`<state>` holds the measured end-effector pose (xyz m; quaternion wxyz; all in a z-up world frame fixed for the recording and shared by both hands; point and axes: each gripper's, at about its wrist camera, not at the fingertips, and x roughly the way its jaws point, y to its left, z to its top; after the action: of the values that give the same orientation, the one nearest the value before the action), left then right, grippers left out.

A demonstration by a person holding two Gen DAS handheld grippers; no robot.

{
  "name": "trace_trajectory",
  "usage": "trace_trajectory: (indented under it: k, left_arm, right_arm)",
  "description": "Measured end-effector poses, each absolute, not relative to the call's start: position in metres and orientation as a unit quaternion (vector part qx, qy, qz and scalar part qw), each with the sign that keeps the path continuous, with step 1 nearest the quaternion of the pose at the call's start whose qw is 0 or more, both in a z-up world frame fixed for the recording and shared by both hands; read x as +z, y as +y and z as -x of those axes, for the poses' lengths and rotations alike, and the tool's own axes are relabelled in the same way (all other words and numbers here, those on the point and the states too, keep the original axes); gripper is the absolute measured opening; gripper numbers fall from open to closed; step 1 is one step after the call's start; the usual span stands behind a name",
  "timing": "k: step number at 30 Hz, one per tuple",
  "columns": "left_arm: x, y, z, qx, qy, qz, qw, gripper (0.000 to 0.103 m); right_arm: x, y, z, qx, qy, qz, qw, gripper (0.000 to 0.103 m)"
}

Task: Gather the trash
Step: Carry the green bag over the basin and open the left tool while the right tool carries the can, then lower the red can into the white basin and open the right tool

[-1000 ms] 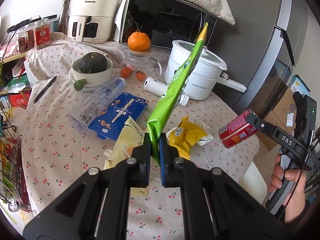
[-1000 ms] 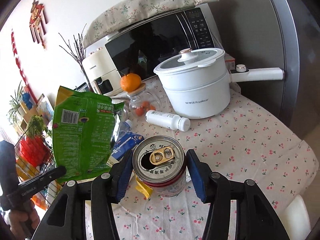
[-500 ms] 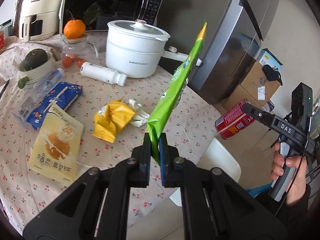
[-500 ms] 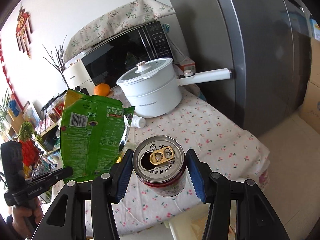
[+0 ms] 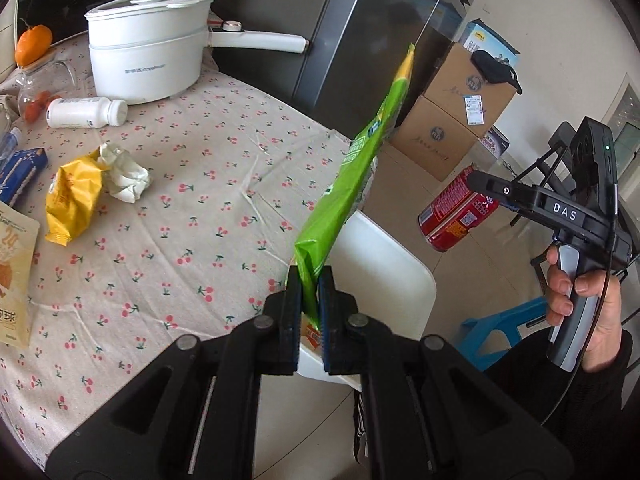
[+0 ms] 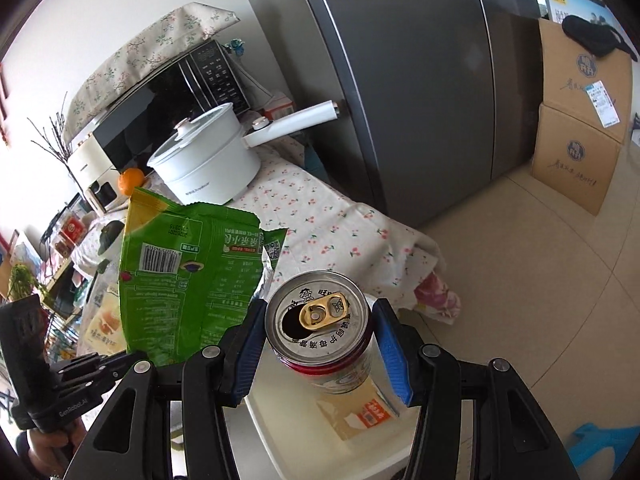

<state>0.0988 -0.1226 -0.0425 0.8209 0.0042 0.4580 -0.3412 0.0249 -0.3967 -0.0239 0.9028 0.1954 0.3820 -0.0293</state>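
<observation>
My left gripper (image 5: 309,312) is shut on a torn green snack bag (image 5: 352,176) and holds it upright past the table's edge; the bag also shows in the right wrist view (image 6: 188,276). My right gripper (image 6: 320,344) is shut on an opened red drink can (image 6: 320,320), seen too in the left wrist view (image 5: 456,212), over the floor. A white bin (image 6: 304,432) with a yellow wrapper (image 6: 360,412) inside lies below both grippers. A yellow wrapper (image 5: 74,196) and crumpled tissue (image 5: 124,174) lie on the table.
The table with cherry-print cloth (image 5: 192,184) holds a white electric pot (image 5: 148,64), a white bottle (image 5: 86,112) and a pale snack pouch (image 5: 12,276). A grey fridge (image 6: 420,80), stacked cardboard boxes (image 5: 460,120) and a blue stool (image 5: 496,328) stand around.
Both grippers have swung right, away from the table, carrying the bag and the can. The white bin now lies below them. The table's clutter has slid to the left.
</observation>
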Motion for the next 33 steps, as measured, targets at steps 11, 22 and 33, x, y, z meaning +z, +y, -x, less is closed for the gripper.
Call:
trace_trajectory:
  k: [11,22,33]
  left_arm:
    - [-0.084,-0.176,-0.085,-0.355,0.505,-0.042,0.786,0.009]
    - [-0.128,-0.192,-0.084,-0.352,0.554,-0.072,0.751,0.016]
    - [-0.098,-0.174,-0.079,-0.331,0.525,-0.125,0.774,0.083]
  right_arm:
    - [-0.039,-0.423,-0.008,-0.05,0.409,-0.211,0.887,0.055]
    - [-0.05,-0.42,-0.011,-0.049,0.432,-0.205,0.877,0.055]
    - [-0.057,-0.416,-0.017,-0.046,0.445,-0.203,0.871,0.055]
